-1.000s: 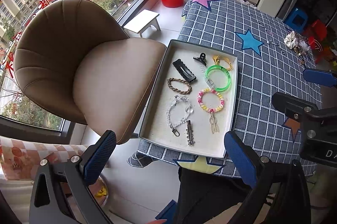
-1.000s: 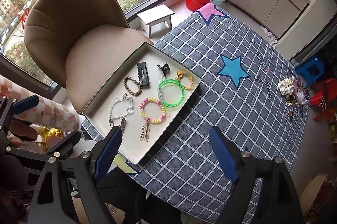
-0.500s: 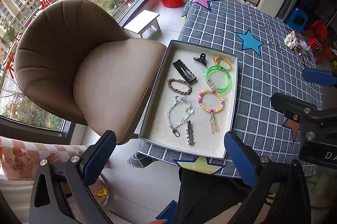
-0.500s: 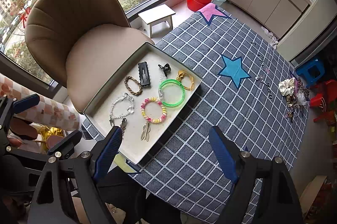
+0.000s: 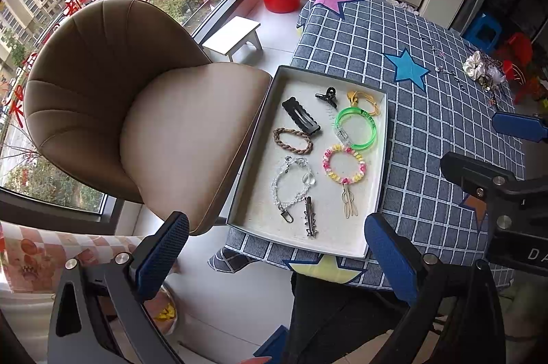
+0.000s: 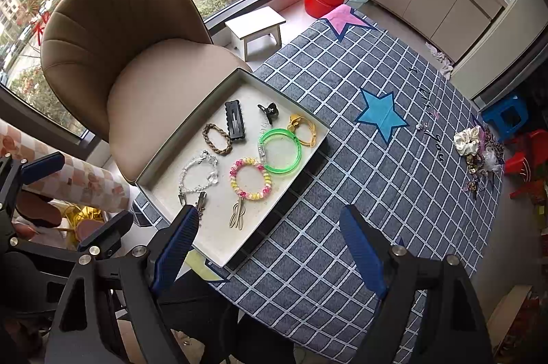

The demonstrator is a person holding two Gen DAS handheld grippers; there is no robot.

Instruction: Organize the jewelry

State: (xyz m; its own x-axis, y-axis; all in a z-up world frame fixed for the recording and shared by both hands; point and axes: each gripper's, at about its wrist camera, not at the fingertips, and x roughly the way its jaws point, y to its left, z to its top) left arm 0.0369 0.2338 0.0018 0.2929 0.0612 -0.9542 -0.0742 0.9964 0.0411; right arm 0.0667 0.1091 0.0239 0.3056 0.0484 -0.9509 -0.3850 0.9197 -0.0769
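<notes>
Left gripper (image 5: 276, 256): black angular frame w/ triangular cut-outs, silver screws at the finger pivots, fingers (image 5: 163, 256) clad in dark blue textured pads. Right gripper (image 6: 269, 249): same build, black frame, silver screws, ribbed blue pads. Seen from the left wrist cam, right gripper body shows white lettering "D A" just below its screws. Person wears dark clothing (image 5: 337, 309) below the left gripper's pads.

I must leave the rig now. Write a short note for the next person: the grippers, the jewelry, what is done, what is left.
Left gripper: open, empty, above the tray's near end.
Right gripper: open, empty, above the checked tablecloth.
Tray: holds nine laid-out pieces, among them the green bangle and the black hair clip.
Left: a loose pile at the table's far edge, probably to sort next.
</notes>
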